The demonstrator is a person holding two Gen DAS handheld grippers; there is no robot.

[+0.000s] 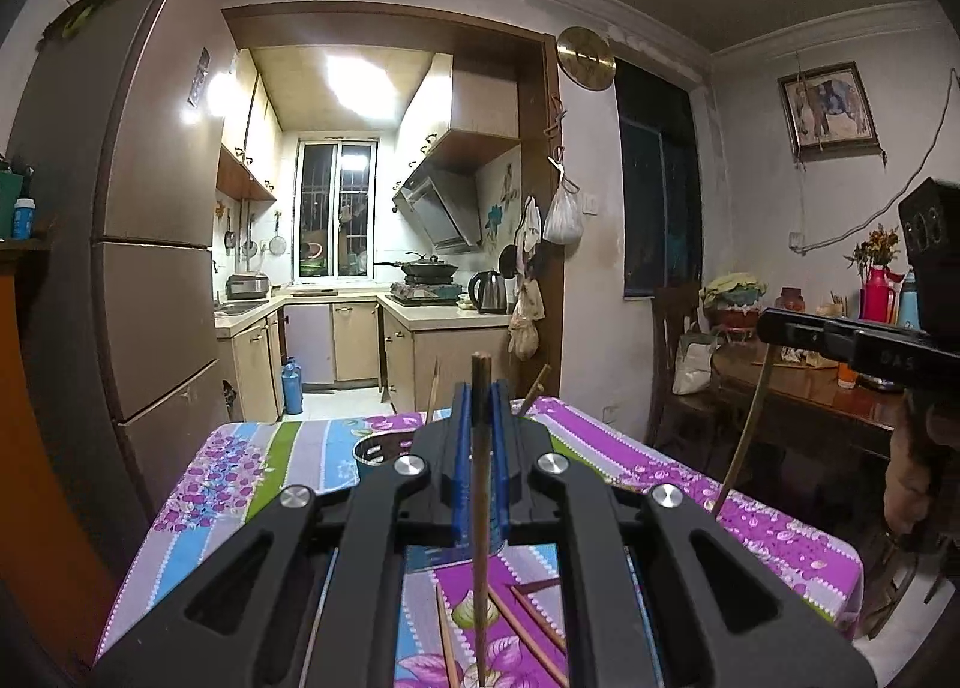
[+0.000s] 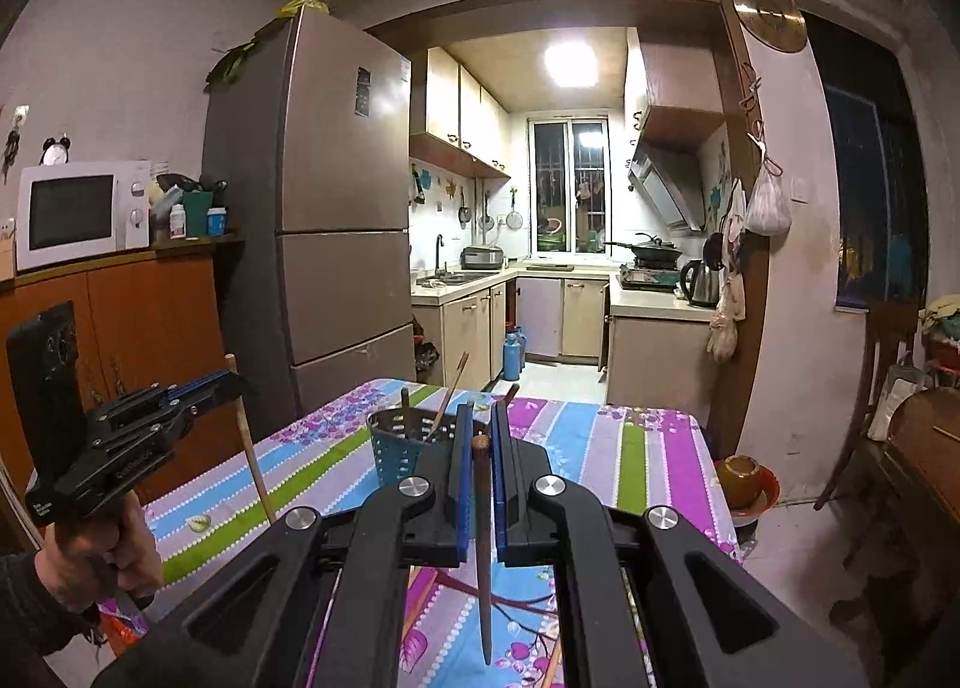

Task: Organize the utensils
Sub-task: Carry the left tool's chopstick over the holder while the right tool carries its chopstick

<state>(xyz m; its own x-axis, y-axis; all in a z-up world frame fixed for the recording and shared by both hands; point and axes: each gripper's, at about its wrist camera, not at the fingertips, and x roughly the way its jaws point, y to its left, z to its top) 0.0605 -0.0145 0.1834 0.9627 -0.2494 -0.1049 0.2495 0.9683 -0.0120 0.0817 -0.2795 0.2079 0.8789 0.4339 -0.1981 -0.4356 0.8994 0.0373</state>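
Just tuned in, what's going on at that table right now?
A person holds a gripper in each hand above the flowered table. The left gripper is shut on one chopstick, held roughly upright, and the right gripper is shut on another chopstick. A perforated blue holder on the table already has a few sticks in it. More chopsticks lie loose on the cloth nearer the person.

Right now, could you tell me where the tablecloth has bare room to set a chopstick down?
The tablecloth is free right of the blue holder, out to the far edge, and along the left stripes beside it. It is crowded near the front, where loose chopsticks lie scattered under the left claw.
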